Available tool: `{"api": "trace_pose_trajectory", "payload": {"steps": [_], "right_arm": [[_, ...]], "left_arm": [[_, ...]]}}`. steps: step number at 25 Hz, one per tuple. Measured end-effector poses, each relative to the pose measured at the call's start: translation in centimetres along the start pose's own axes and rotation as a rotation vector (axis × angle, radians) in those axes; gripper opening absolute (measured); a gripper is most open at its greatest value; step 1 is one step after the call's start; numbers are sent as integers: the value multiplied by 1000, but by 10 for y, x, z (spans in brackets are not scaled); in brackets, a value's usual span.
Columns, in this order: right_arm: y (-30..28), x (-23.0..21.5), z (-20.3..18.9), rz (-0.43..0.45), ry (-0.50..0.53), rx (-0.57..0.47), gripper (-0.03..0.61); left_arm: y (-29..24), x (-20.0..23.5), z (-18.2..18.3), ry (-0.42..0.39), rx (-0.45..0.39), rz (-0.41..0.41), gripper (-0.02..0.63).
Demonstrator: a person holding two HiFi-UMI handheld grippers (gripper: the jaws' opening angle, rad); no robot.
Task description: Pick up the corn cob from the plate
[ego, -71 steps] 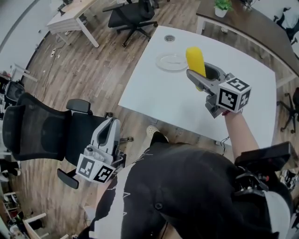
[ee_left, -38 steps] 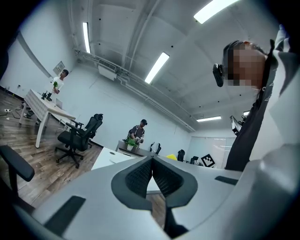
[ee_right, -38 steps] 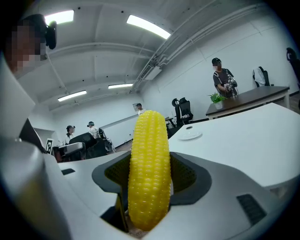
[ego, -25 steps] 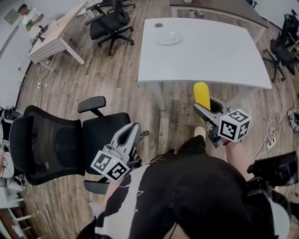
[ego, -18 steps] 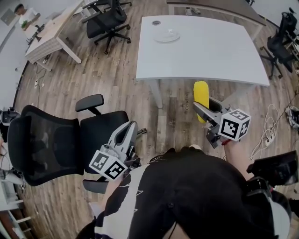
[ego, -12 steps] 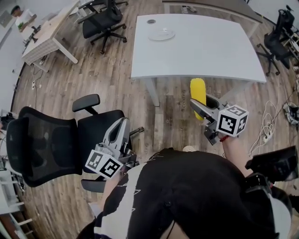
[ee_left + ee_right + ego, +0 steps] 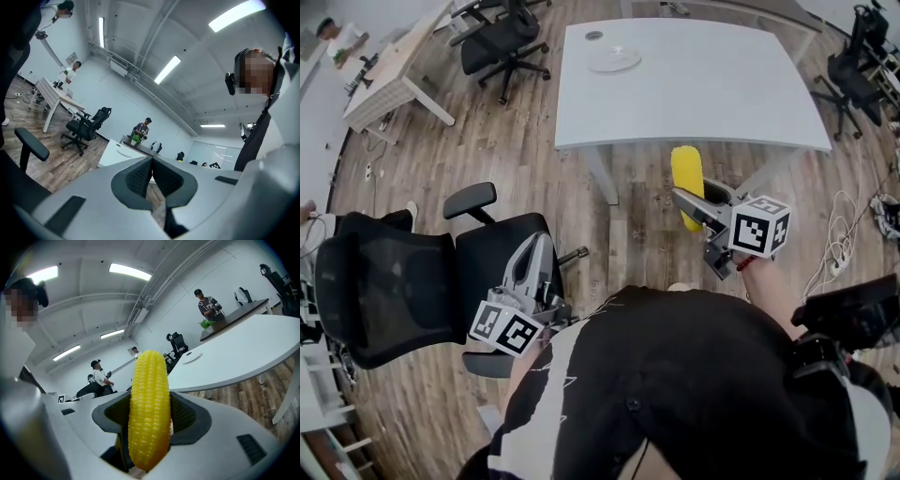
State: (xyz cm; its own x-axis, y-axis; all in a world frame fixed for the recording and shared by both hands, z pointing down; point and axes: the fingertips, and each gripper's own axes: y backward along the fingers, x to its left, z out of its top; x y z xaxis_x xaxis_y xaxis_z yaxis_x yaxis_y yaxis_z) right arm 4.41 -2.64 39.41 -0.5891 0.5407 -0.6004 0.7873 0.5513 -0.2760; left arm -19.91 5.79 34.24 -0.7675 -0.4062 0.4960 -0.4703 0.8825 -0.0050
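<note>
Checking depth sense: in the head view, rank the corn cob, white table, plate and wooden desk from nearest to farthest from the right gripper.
1. corn cob, held in the jaws of the right gripper.
2. white table, just ahead.
3. plate, at the table's far left corner.
4. wooden desk, far left across the floor.

You're looking at a bright, evenly lit office. Long white ceiling light strips (image 7: 239, 16) glare overhead in both gripper views. The white rectangular surface (image 7: 694, 84) looks nearly washed out. The yellow corn cob (image 7: 149, 413) is in sharp focus. Every view bulges outward, and the gripper views have dark, rounded corners.
</note>
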Motion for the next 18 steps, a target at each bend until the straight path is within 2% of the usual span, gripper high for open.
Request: {"api": "trace_pose_trajectory", "payload": {"steps": [18], "right_arm": [[8,9,-11,16,36,5,252]], "left_arm": [[12,-4,-7,-16,6,3,14]]}}
